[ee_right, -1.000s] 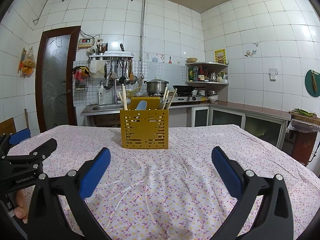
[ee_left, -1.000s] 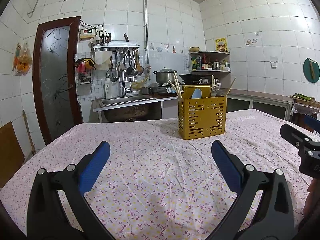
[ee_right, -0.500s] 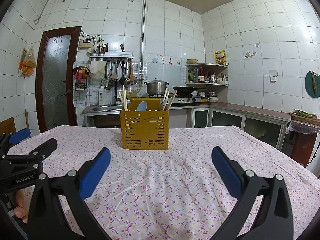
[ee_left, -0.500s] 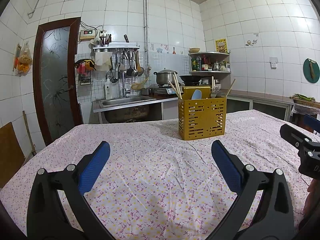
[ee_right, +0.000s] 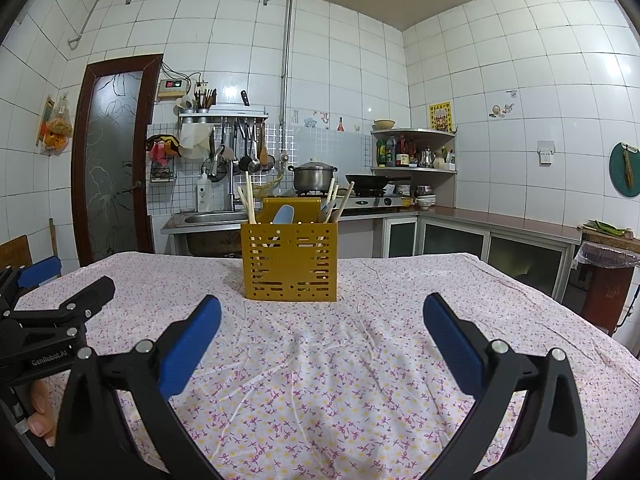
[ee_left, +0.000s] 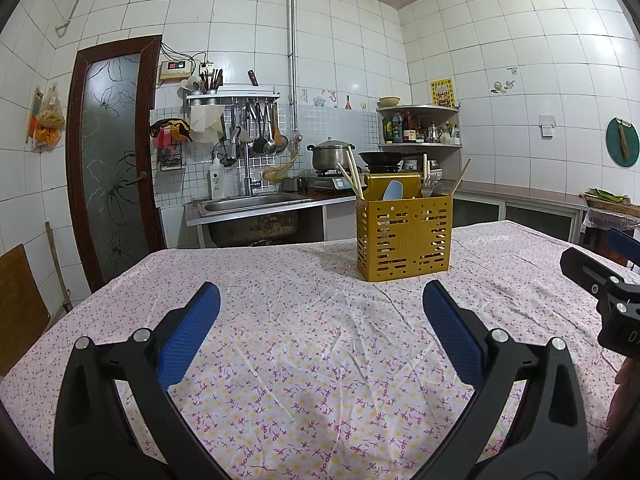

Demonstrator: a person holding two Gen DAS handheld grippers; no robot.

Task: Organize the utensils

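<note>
A floral tablecloth [ee_left: 304,344] spreads beneath the tongs; beyond them stand a sink [ee_left: 252,202], pot [ee_right: 312,176] and glass door [ee_left: 114,160].

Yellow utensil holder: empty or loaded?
Loaded. The yellow utensil holder stands upright on the table with chopsticks, a blue spoon and a fork sticking out.

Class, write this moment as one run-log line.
left gripper: open, empty | right gripper: open, empty | yellow utensil holder: upright on floral tablecloth, holds chopsticks, untouched
</note>
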